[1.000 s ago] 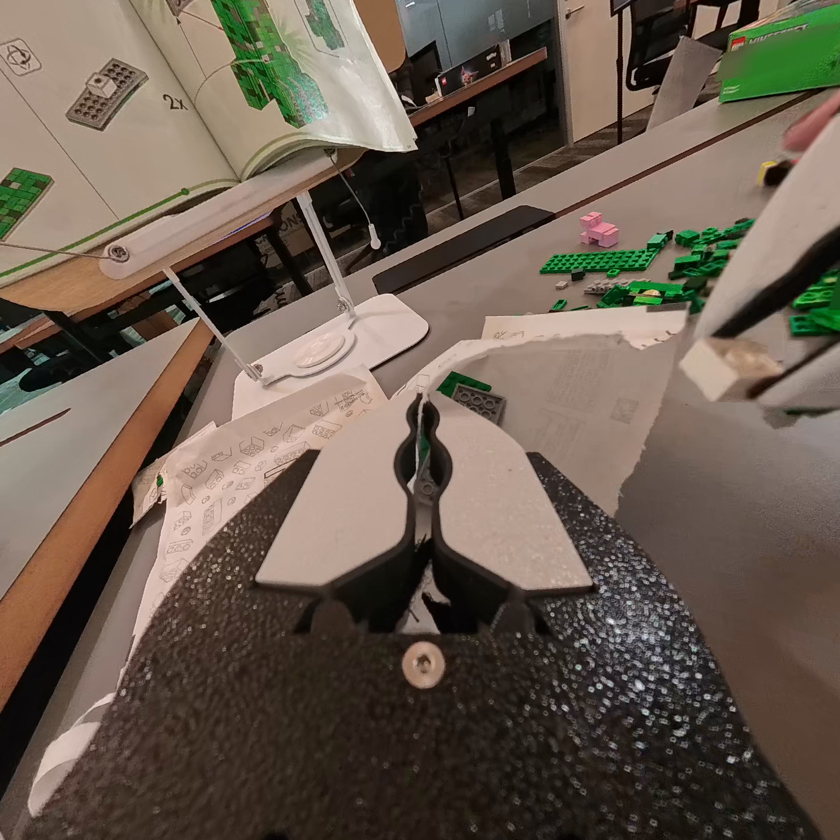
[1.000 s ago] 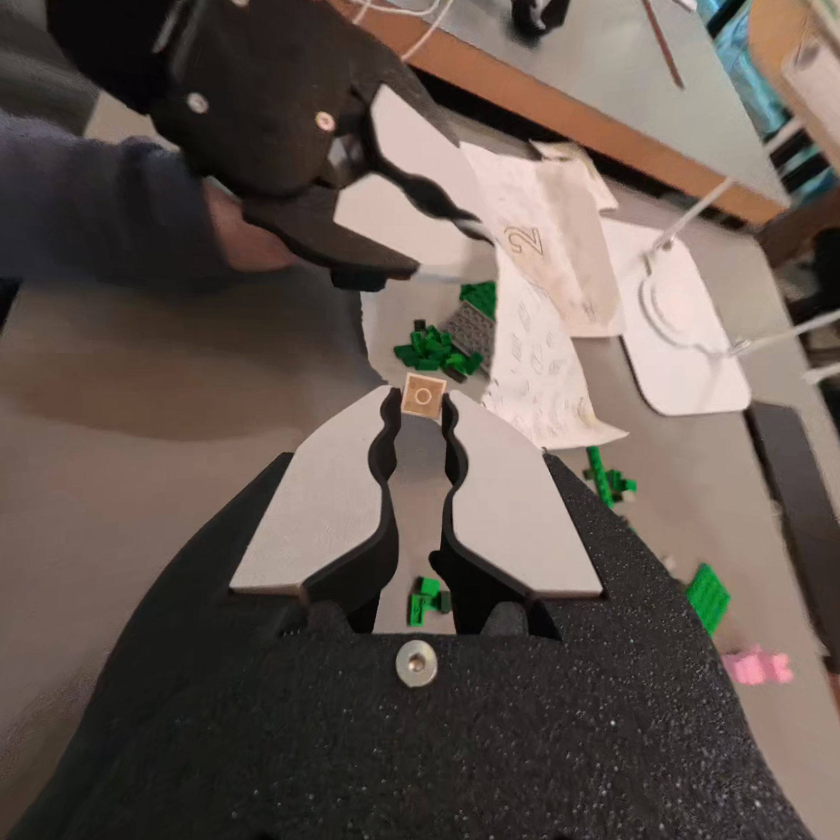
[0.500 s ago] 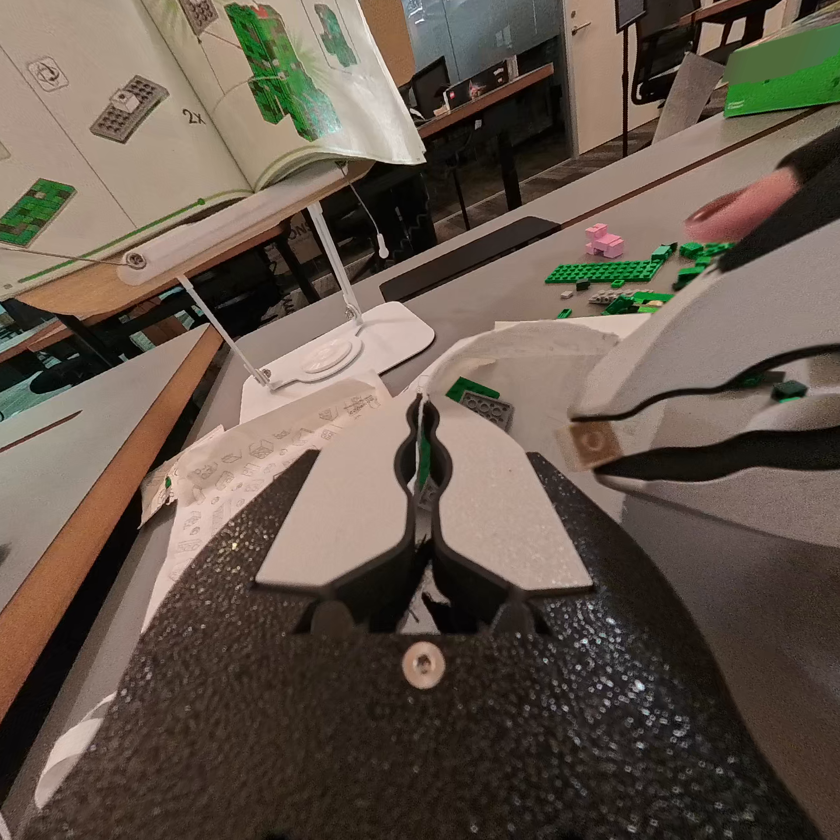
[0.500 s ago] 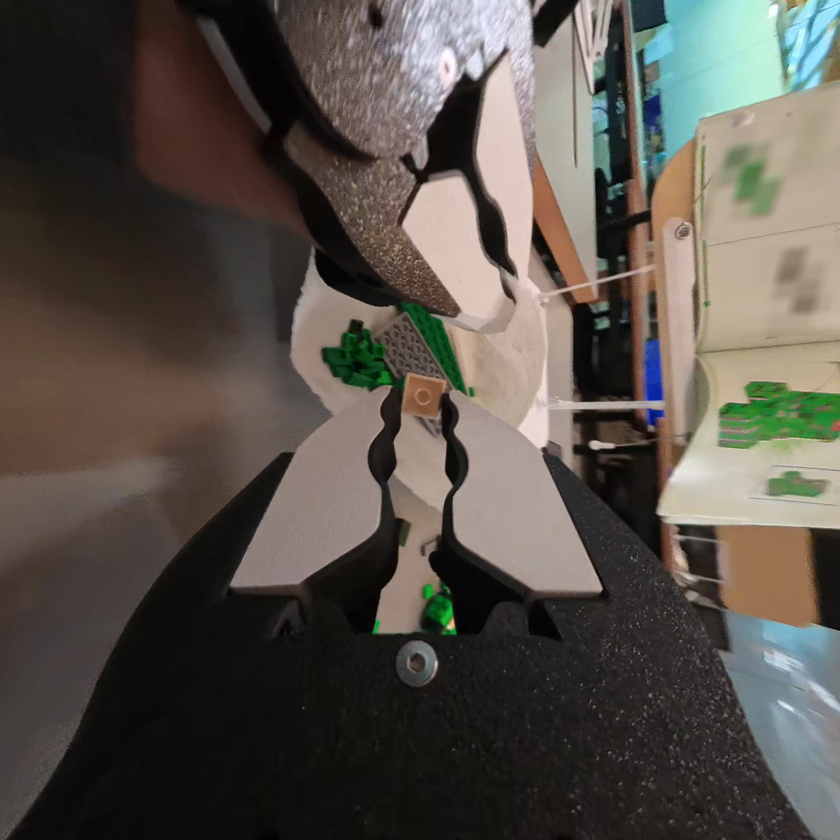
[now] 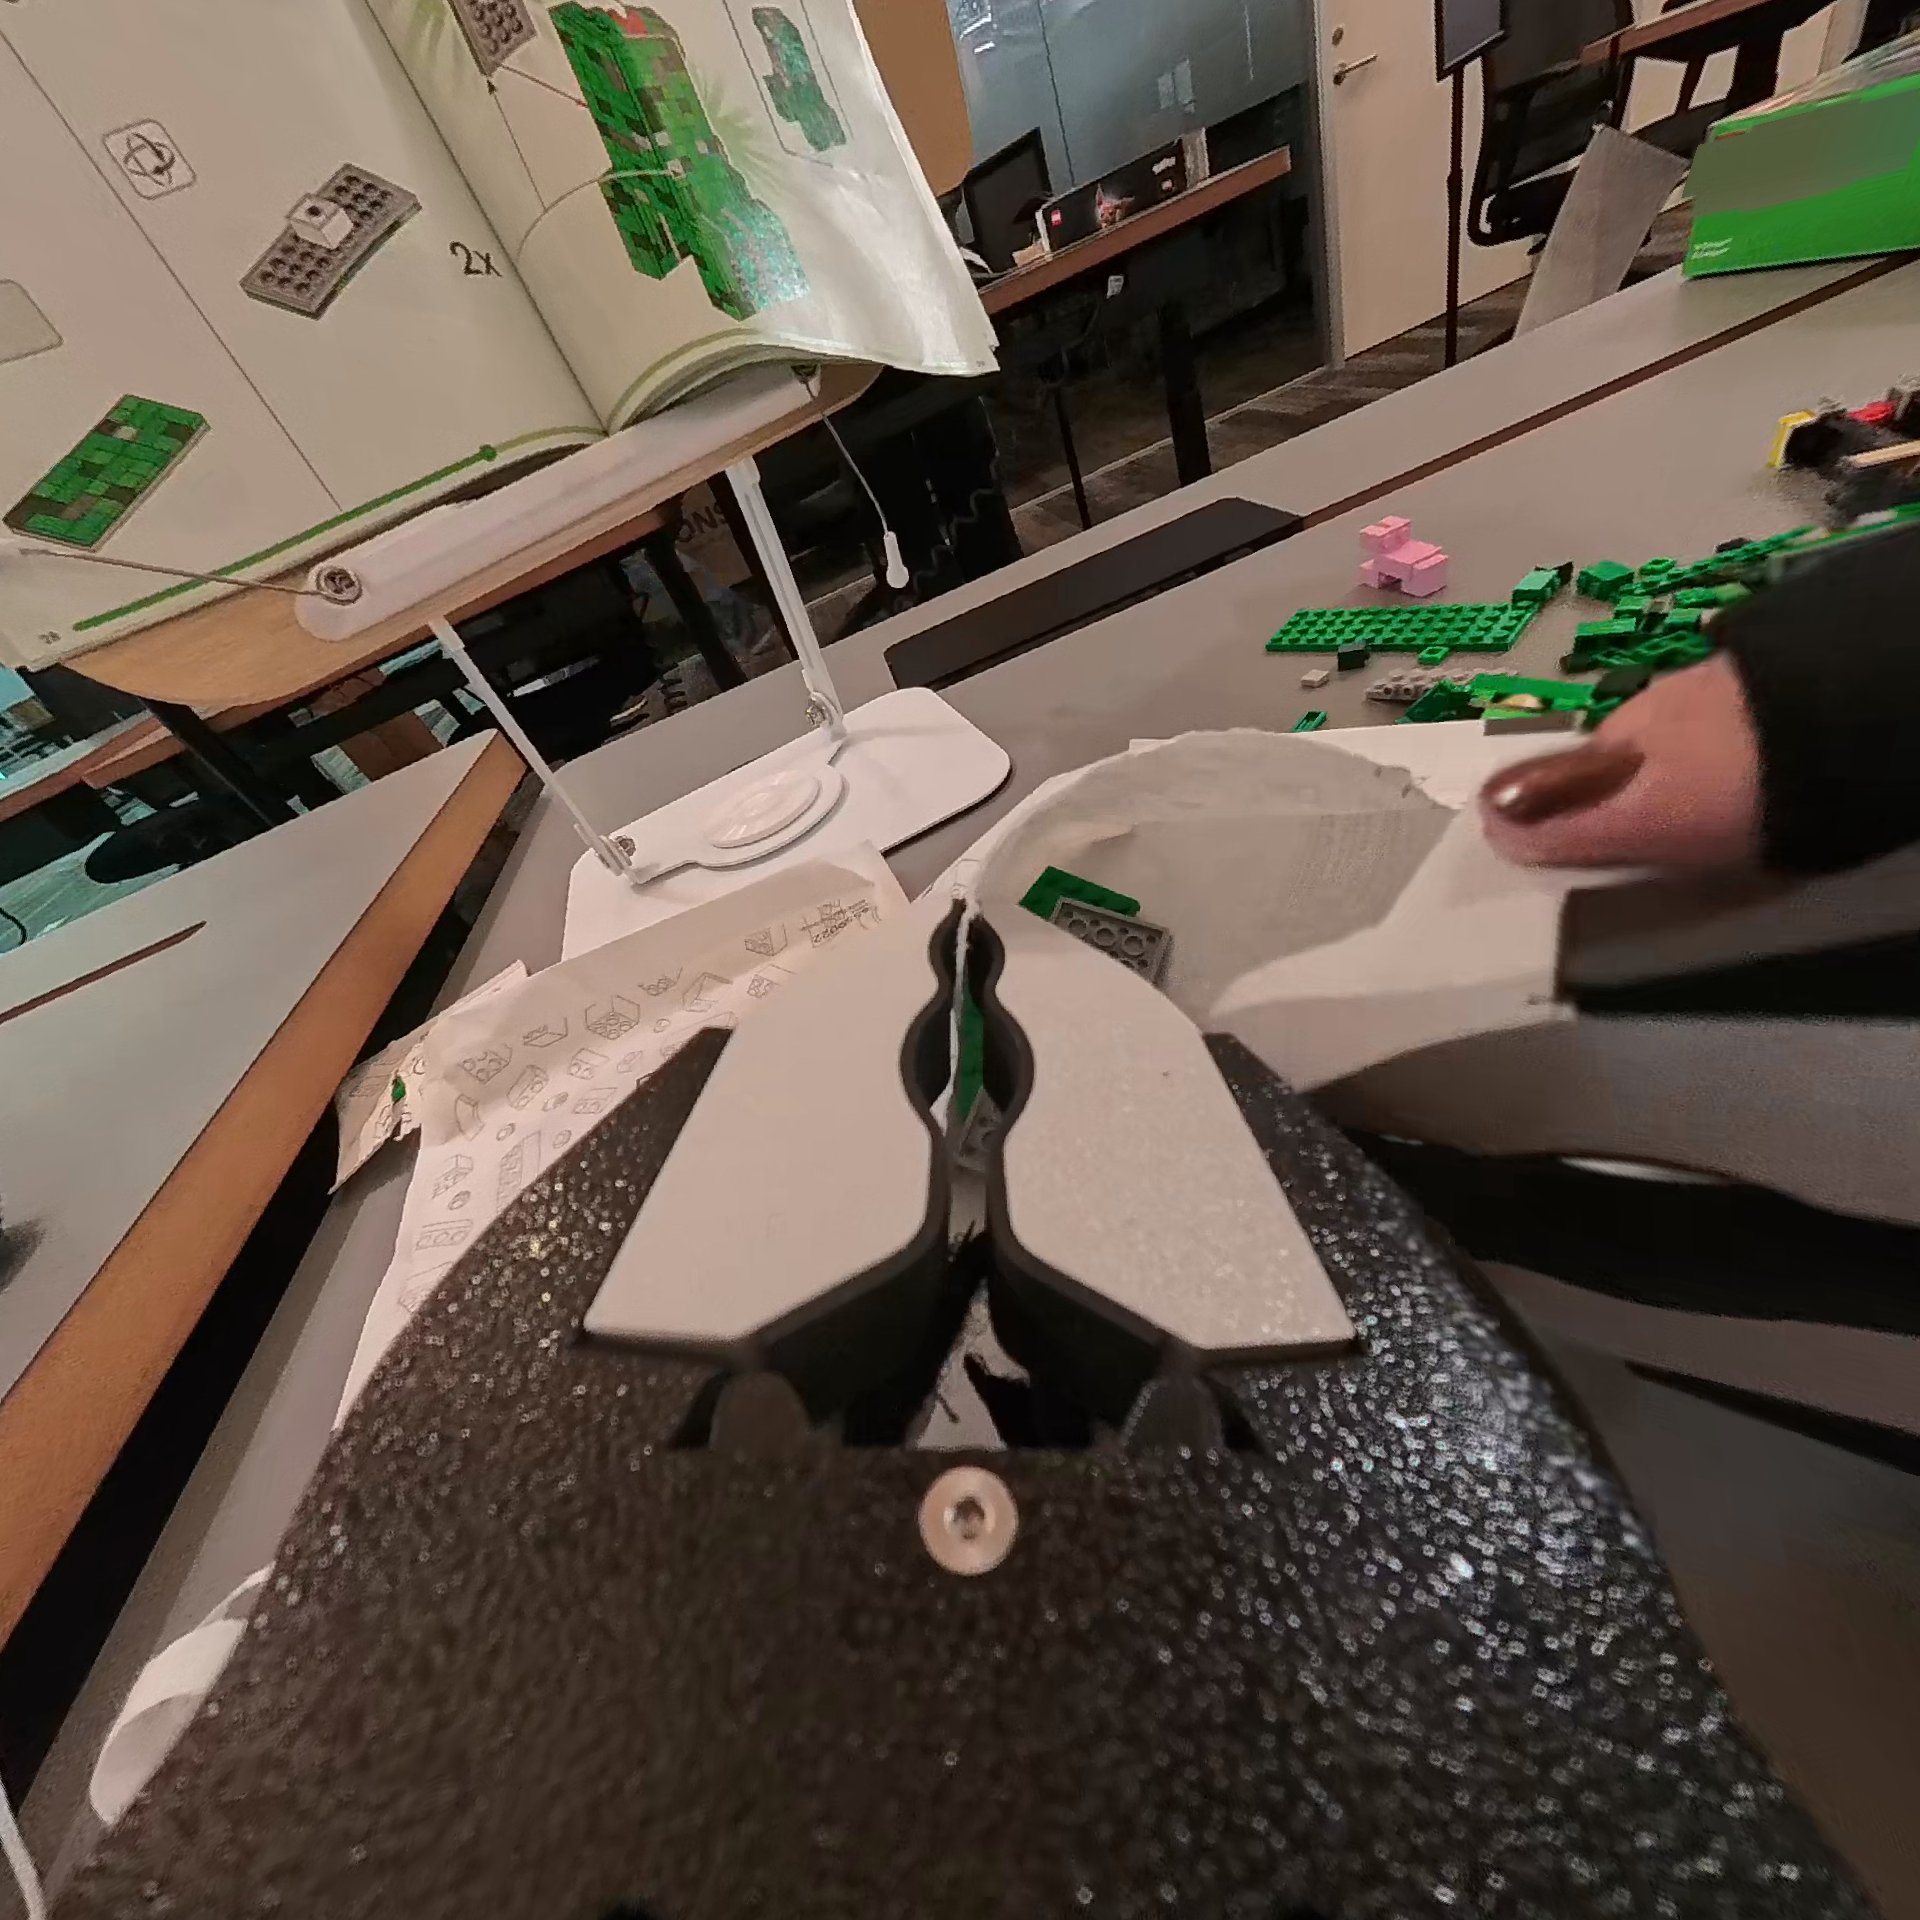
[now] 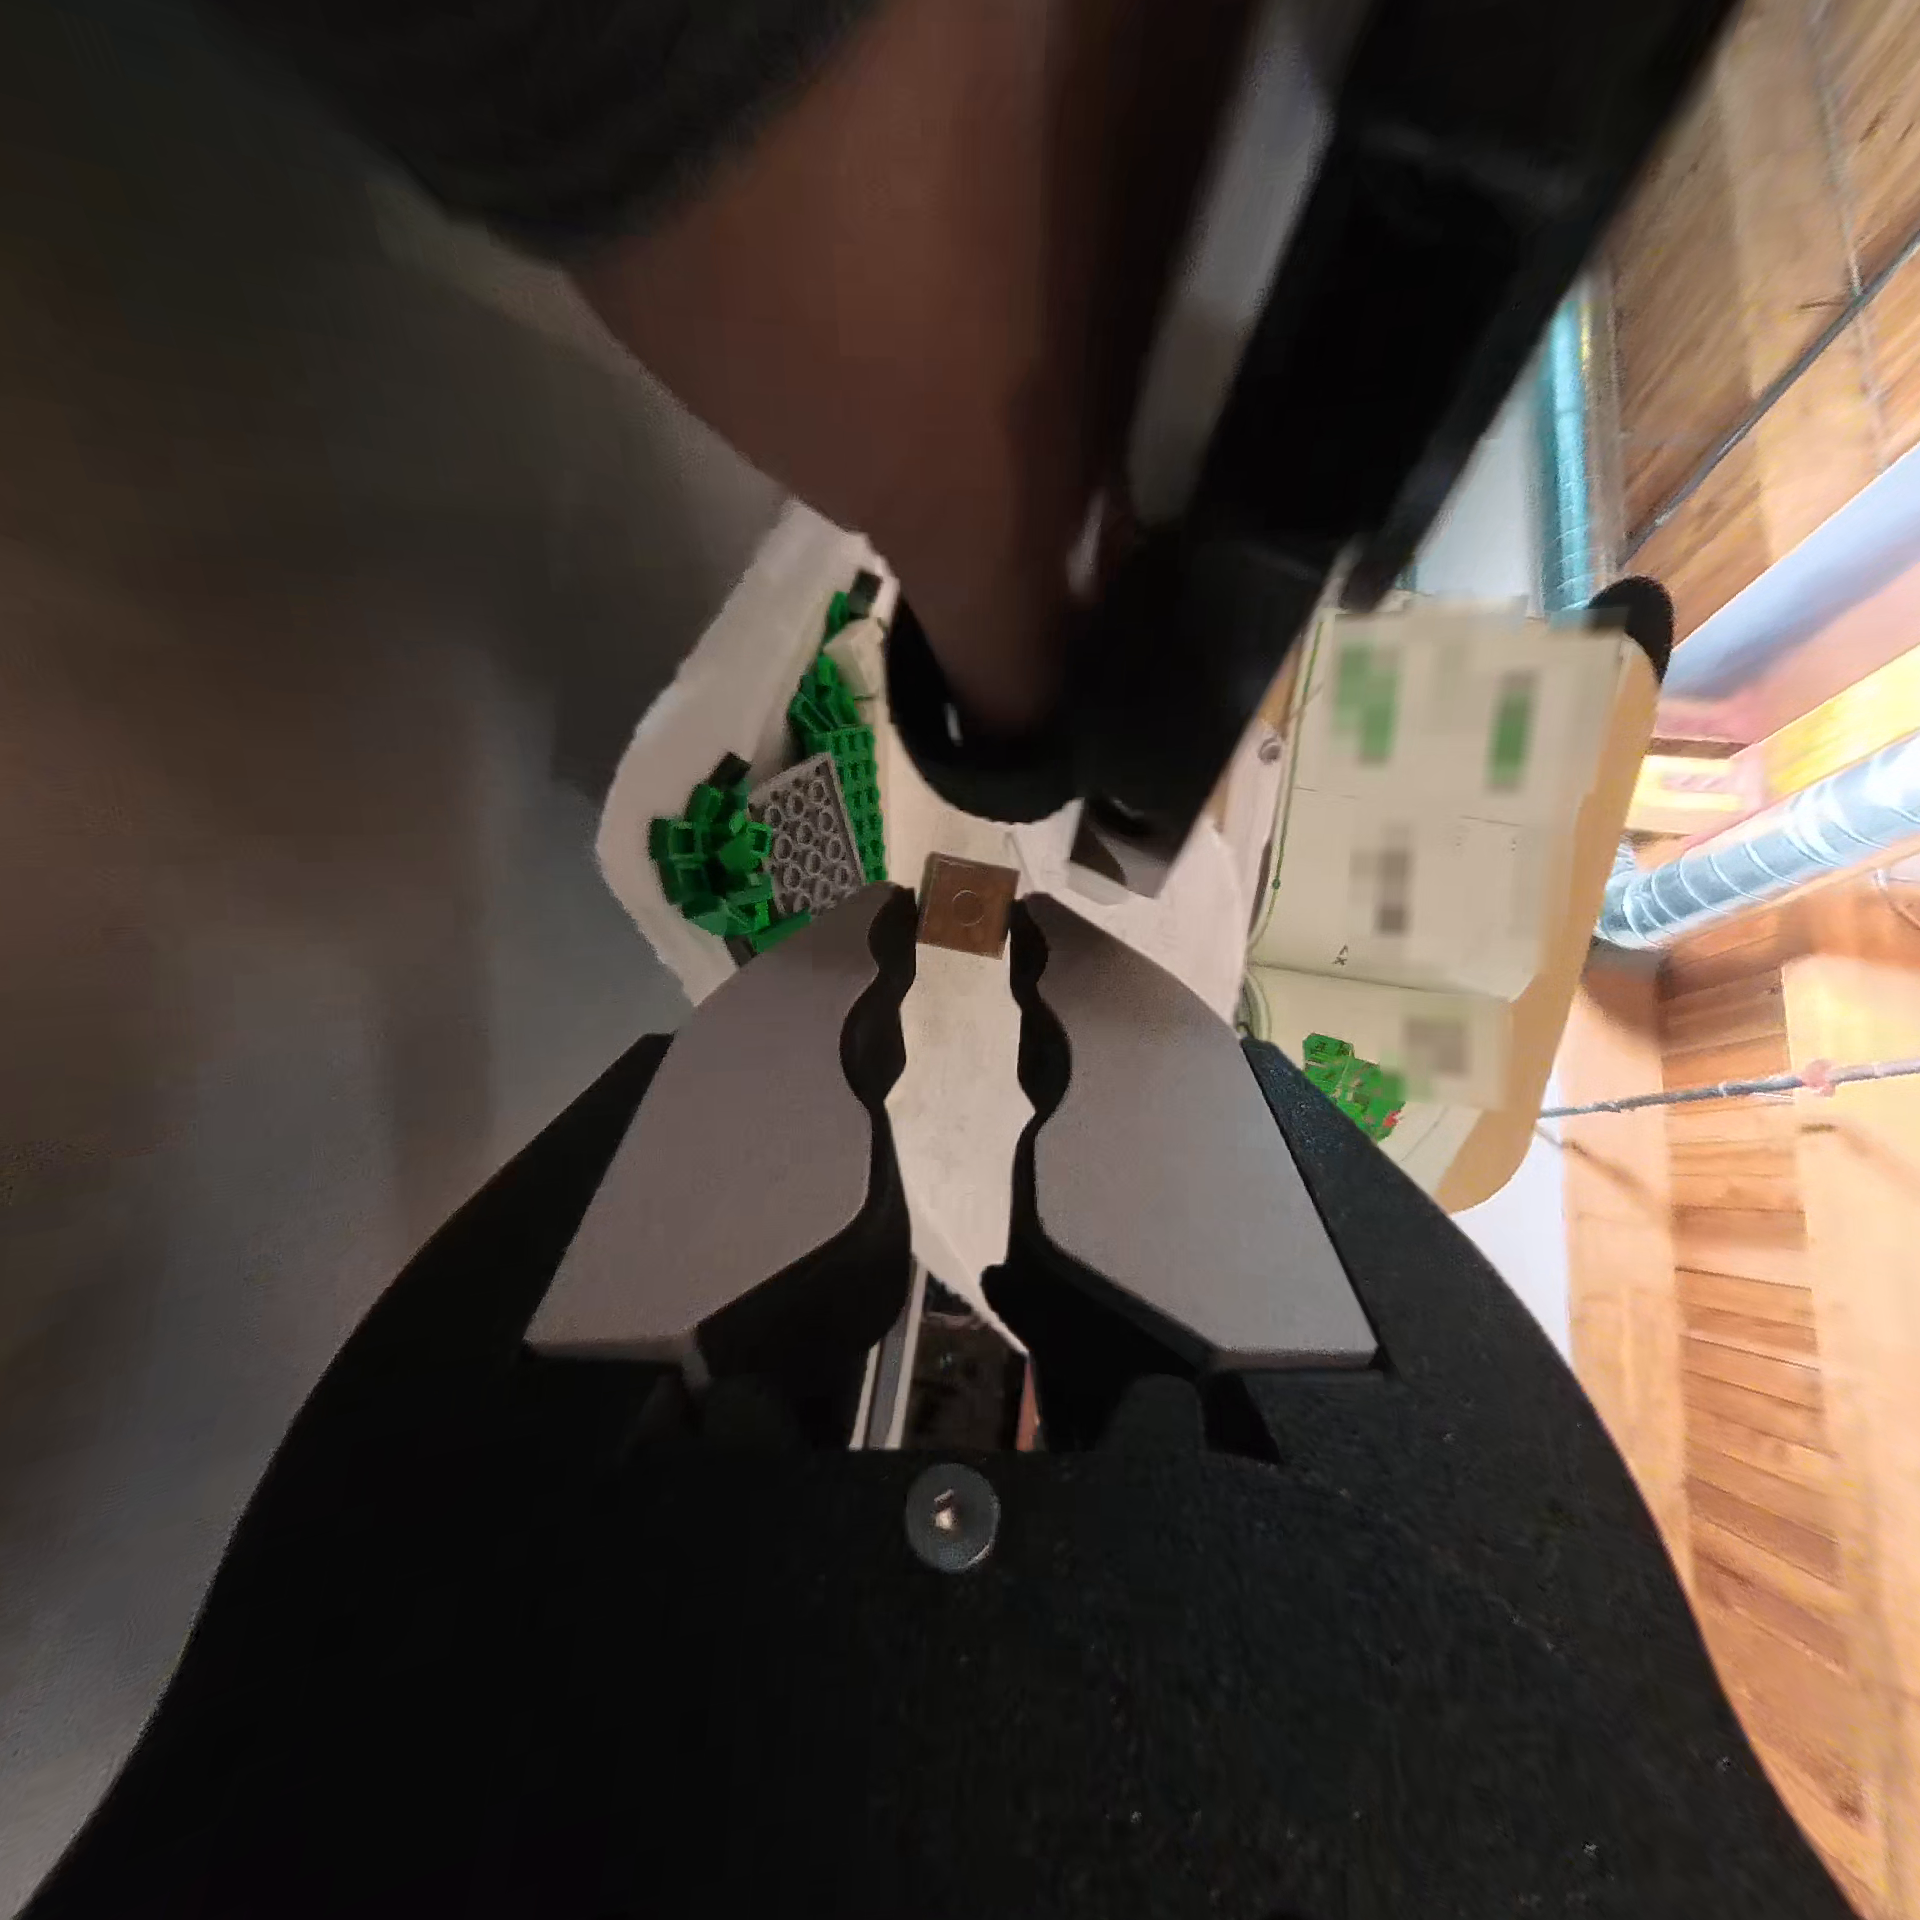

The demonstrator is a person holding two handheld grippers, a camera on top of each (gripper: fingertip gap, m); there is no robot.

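The left hand-held gripper point(image 5: 968, 925) is clenched on the edge of a torn white paper bag point(image 5: 1340, 862), as it was a second ago. The right hand-held gripper point(image 6: 964, 902), grasping a small tan square tile point(image 6: 966, 902), has swung in over the bag's mouth (view now rolled sideways), just beside the grey plate point(image 6: 812, 836) and green bricks point(image 6: 717, 862) inside.
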